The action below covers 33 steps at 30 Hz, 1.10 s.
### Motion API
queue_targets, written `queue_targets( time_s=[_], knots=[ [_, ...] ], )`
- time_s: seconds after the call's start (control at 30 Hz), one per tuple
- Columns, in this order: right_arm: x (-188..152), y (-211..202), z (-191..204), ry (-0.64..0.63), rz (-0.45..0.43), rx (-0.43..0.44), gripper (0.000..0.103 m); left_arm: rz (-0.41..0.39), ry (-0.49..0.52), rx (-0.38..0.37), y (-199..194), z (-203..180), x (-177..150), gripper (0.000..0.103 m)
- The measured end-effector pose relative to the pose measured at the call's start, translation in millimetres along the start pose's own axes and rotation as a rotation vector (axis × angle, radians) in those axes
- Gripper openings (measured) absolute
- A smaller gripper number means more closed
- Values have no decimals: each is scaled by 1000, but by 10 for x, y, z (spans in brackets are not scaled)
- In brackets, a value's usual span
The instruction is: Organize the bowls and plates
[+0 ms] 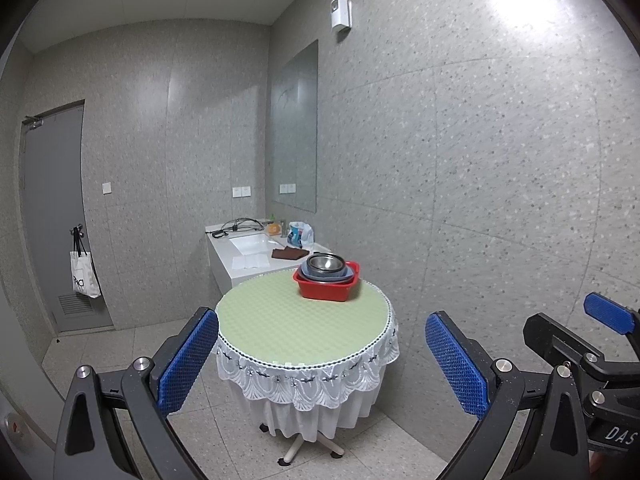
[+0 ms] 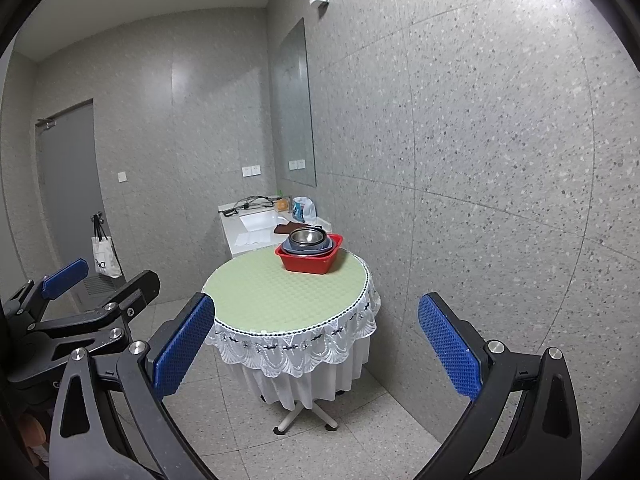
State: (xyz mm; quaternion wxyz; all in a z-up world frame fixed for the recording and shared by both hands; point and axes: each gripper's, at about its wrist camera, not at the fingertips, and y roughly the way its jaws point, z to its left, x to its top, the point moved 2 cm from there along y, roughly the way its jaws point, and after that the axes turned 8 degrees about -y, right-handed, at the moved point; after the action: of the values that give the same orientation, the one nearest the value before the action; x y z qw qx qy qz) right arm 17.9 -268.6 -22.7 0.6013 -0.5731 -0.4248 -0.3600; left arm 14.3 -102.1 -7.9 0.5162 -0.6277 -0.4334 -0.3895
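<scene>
A red basin (image 1: 326, 291) (image 2: 308, 263) stands at the far right of a round table (image 1: 296, 320) (image 2: 276, 300) with a green top and a white lace skirt. In the basin lie blue-grey plates or bowls (image 1: 320, 276) (image 2: 298, 249) with a steel bowl (image 1: 326, 263) (image 2: 307, 237) stacked on top. My left gripper (image 1: 320, 356) is open and empty, well short of the table. My right gripper (image 2: 316, 340) is open and empty too, beside the left one. The right gripper's fingers (image 1: 608, 314) show at the right of the left wrist view.
A white sink counter (image 1: 256, 258) (image 2: 260, 228) stands behind the table against the wall, with cables, a brown cloth and a plastic bag on it. A grey door (image 1: 56, 216) with a hanging tote bag (image 1: 84, 276) is at left. A speckled wall runs close along the right.
</scene>
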Motion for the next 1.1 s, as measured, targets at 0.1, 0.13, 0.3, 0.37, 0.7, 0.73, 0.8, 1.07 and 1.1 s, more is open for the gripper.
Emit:
queue_targets(
  time_s=[0.1, 0.13, 0.3, 0.37, 0.7, 0.73, 0.8, 1.07, 1.1],
  knots=[
    [13, 47, 0, 1, 1, 0, 103, 0, 2, 3, 47, -4, 18, 102],
    [17, 68, 0, 1, 1, 2, 103, 1, 2, 3, 44, -4, 18, 102],
    [27, 134, 7, 1, 5, 0, 103, 4, 1, 4, 151, 14, 47, 102],
    [37, 166, 9, 1, 6, 0, 103, 3, 0, 5, 191, 19, 46, 102],
    [65, 237, 32, -1, 4, 1, 103, 0, 2, 10, 310, 44, 92, 102],
    [67, 238, 41, -1, 2, 1, 103, -1, 1, 10, 315, 47, 95, 102],
    [75, 247, 50, -1, -1, 1, 103, -4, 1, 12, 308, 45, 85, 102],
    [95, 240, 104, -3, -12, 3, 103, -14, -2, 17, 275, 54, 48, 102],
    [90, 240, 101, -4, -12, 3, 103, -15, -2, 17, 273, 55, 48, 102]
  ],
)
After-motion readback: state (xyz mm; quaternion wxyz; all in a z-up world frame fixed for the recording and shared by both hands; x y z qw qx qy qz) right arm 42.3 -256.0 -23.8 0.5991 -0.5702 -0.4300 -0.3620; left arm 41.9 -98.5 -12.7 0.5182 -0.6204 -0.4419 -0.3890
